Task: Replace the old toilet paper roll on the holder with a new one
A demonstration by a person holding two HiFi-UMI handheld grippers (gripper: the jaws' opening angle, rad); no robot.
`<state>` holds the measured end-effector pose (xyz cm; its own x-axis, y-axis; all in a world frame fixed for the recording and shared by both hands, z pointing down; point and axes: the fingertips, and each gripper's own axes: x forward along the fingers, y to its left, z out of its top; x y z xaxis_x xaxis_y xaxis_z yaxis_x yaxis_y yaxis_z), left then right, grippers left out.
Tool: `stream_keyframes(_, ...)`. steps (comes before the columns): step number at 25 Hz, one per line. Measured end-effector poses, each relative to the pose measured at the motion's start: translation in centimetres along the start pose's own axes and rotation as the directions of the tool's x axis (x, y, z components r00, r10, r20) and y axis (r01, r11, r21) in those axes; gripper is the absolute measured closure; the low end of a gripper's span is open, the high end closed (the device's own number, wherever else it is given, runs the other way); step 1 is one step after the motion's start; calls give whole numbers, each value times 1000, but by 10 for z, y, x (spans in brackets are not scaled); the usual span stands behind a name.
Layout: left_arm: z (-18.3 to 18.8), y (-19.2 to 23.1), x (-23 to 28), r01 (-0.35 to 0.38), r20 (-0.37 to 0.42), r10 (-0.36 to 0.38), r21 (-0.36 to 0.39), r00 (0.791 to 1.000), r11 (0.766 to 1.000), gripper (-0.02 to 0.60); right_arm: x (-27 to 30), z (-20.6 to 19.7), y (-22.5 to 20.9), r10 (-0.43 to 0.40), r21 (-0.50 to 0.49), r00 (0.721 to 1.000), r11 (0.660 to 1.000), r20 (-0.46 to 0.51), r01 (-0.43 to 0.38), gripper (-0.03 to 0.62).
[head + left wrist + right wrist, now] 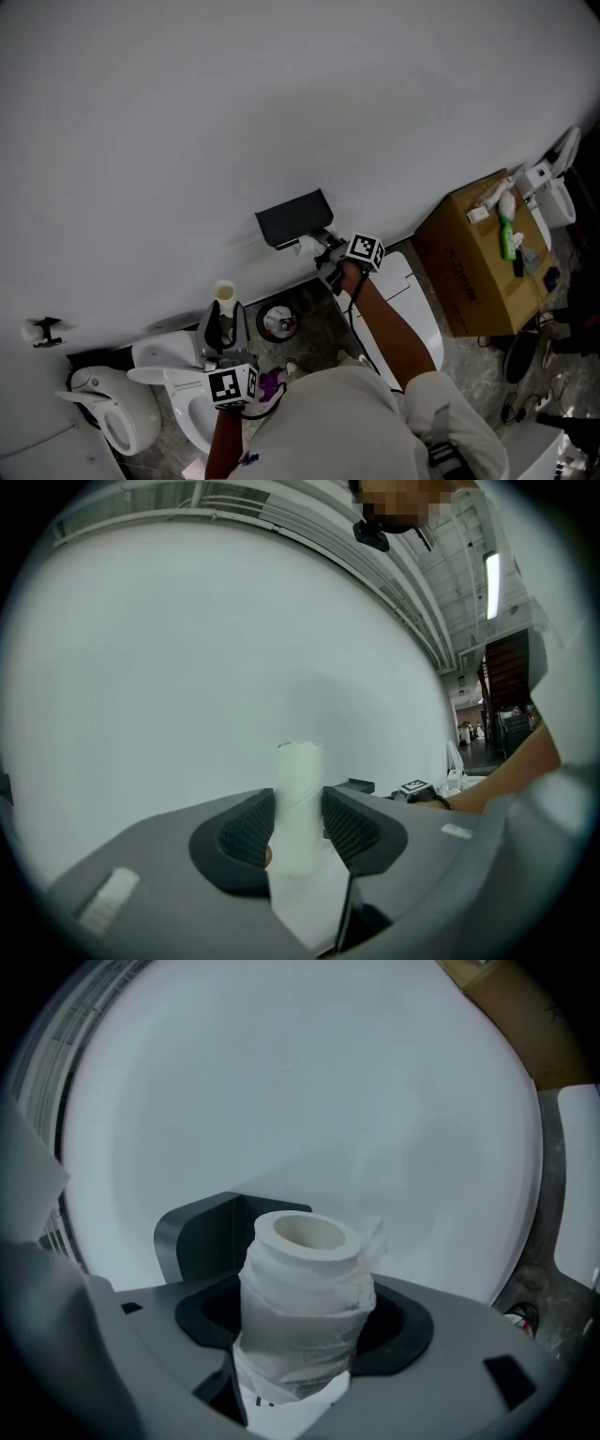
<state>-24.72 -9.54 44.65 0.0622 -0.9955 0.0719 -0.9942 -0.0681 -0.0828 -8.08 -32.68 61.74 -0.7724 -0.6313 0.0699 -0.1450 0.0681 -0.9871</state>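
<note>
A black paper holder [292,218] is fixed to the white wall. Just below it, my right gripper [323,255] is shut on a new toilet paper roll [305,1288], white, loosely wrapped and standing upright with its open core on top. In the right gripper view my right gripper [305,1324] has the holder [197,1232] close behind the roll. Lower left, my left gripper [223,336] is shut on the old bare cardboard tube [225,292], held upright. The left gripper view shows that tube [299,799] pinched between the pads of my left gripper [299,834].
A white toilet [173,375] stands under my left gripper, with a small round waste bin [278,322] beside it on the stone floor. At the right a cardboard box [469,267] carries a green bottle [507,239]. A wall hook [42,330] sits far left.
</note>
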Motion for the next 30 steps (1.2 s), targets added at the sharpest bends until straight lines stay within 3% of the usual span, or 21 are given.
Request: stream_keyframes(30, -3, 7, 0, -5, 2, 5, -3, 1000, 1000, 414, 22, -43, 7, 21, -11, 996, 1000, -83, -22, 273)
